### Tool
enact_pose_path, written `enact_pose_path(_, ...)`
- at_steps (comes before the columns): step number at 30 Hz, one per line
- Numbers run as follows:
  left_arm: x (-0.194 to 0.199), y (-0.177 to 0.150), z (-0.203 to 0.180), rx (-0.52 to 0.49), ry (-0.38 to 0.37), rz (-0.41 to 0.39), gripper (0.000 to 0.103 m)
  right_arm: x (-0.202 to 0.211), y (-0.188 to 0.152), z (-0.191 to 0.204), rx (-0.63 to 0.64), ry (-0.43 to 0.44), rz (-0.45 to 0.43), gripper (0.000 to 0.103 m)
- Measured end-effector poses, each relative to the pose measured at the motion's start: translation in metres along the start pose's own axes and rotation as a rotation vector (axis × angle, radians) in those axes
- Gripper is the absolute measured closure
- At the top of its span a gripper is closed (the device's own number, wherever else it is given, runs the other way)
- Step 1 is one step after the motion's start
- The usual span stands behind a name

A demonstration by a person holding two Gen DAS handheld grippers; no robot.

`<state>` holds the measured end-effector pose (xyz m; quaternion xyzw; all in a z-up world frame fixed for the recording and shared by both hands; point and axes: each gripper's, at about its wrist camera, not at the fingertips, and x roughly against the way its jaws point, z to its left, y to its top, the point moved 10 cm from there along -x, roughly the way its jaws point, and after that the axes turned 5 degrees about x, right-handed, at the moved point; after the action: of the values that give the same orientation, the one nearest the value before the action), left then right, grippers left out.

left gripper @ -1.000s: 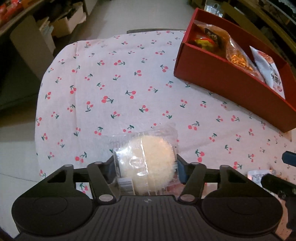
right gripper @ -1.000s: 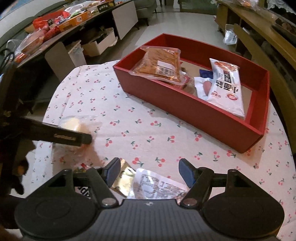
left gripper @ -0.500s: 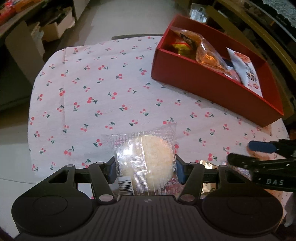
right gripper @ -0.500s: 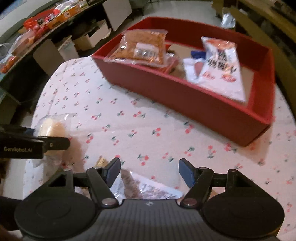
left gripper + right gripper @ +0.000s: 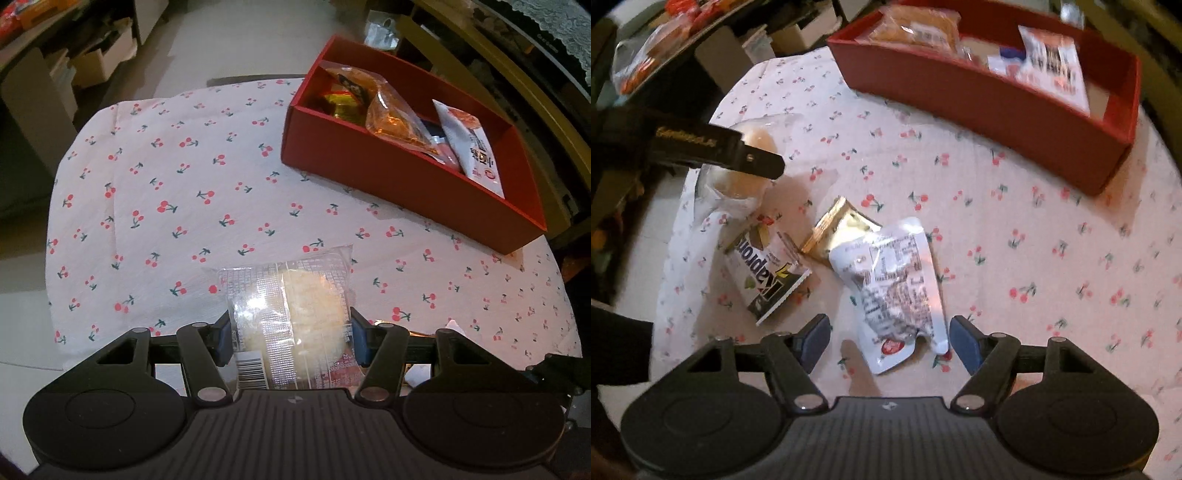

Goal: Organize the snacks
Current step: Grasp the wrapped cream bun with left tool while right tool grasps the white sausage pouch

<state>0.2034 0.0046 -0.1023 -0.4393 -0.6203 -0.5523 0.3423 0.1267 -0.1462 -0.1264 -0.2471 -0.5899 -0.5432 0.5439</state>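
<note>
My left gripper [image 5: 290, 338] is shut on a clear-wrapped pale round cake [image 5: 295, 317] and holds it above the cherry-print tablecloth [image 5: 177, 177]. The cake also shows in the right wrist view [image 5: 746, 173], beside the left gripper's finger [image 5: 716, 151]. The red box [image 5: 406, 184] at the far right holds several snack packets. My right gripper [image 5: 888, 341] is open and empty above a white printed packet [image 5: 894, 280]. A gold packet [image 5: 838, 232] and a dark-lettered white packet [image 5: 768, 273] lie left of it.
The red box also shows in the right wrist view [image 5: 997, 110] at the back right. A dark shelf with snack bags [image 5: 665, 44] stands beyond the table's left edge. Cardboard boxes [image 5: 96, 62] sit on the floor behind the table.
My left gripper has lifted the cake higher and turned toward the box. My right gripper has risen and tilted down, bringing the loose packets fully into view.
</note>
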Motion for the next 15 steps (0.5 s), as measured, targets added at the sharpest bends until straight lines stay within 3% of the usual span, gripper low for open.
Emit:
enact_pose_path(6, -0.002, -0.006, -0.003, -0.018, -0.001, 0.010, 0.037, -0.014, 0.018, 0.010, 0.181, -0.087, -0.005, 0.018)
enact_pose_path(11, -0.005, -0.007, 0.002, -0.016, 0.005, 0.020, 0.037, -0.025, 0.020, 0.010, 0.173, -0.104, -0.004, 0.011)
enact_pose_path(14, -0.004, -0.008, 0.000, -0.030, 0.015, 0.018, 0.037, -0.023, 0.020, 0.012, 0.168, -0.110, -0.013, 0.024)
enact_pose_path(15, -0.004, -0.009, -0.001, -0.039, 0.020, 0.017, 0.037, -0.020, 0.019, 0.012, 0.164, -0.112, -0.018, 0.037)
